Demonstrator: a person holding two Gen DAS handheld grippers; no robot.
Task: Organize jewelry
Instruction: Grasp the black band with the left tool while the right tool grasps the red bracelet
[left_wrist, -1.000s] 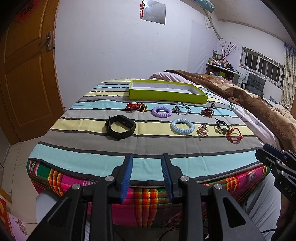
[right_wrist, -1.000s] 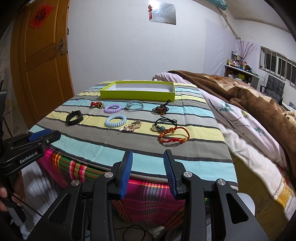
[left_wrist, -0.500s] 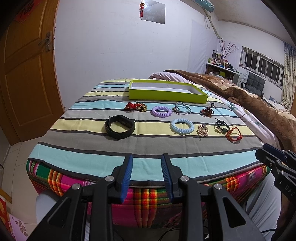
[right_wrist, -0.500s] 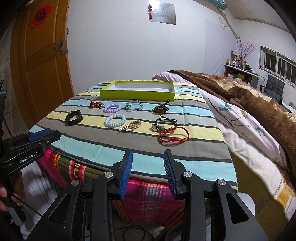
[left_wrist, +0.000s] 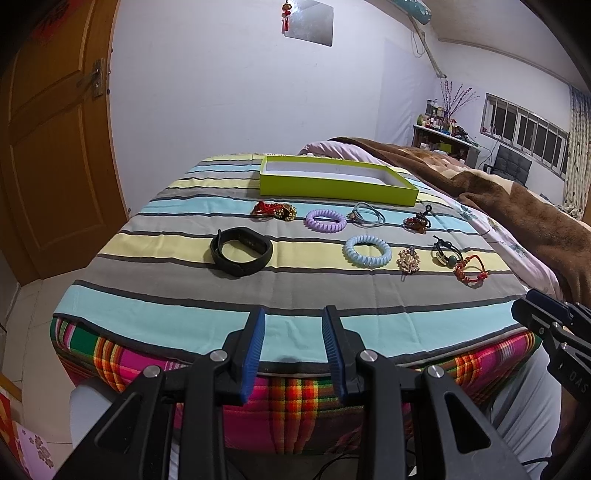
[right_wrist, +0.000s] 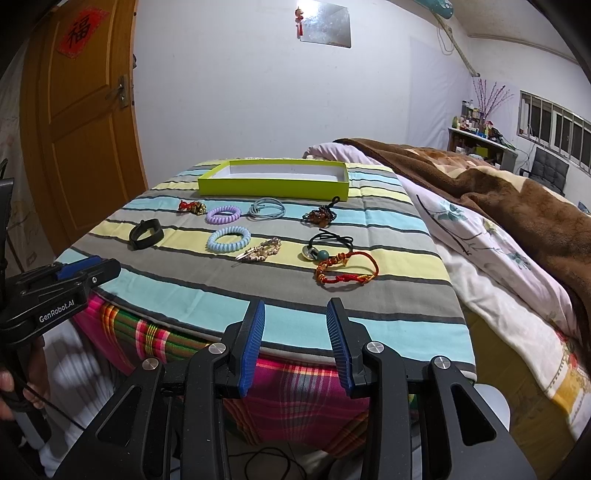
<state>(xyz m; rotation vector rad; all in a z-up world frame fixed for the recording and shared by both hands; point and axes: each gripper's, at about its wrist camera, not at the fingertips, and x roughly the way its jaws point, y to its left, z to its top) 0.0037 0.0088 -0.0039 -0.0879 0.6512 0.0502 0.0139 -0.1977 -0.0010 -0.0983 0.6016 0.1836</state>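
1. Jewelry lay spread over the striped cloth (left_wrist: 155, 266), none of it in the green tray (left_wrist: 338, 190) at the far edge, whose white floor showed bare. The sorting seemed not yet begun.
2. Near the left side sat the black band (left_wrist: 242, 254); further along were the purple coil (left_wrist: 325, 220), the blue coil (left_wrist: 367, 250) and the gold brooch (left_wrist: 408, 259).
3. Closest to the right side lay the red cord bracelet (right_wrist: 346, 268), with the black cord and beads (right_wrist: 325, 245) just behind it.
4. The left gripper (left_wrist: 292, 347) hovered short of the cloth's near edge, its blue pads parted and nothing between them.
5. The right gripper (right_wrist: 295, 343) was likewise spread wide, empty, touching nothing.
6. A likely next move was a reach forward and down over one piece, probably the red cord bracelet for the right or the black band for the left. The flat cords would call for a low pinch against soft fabric, which might bunch.
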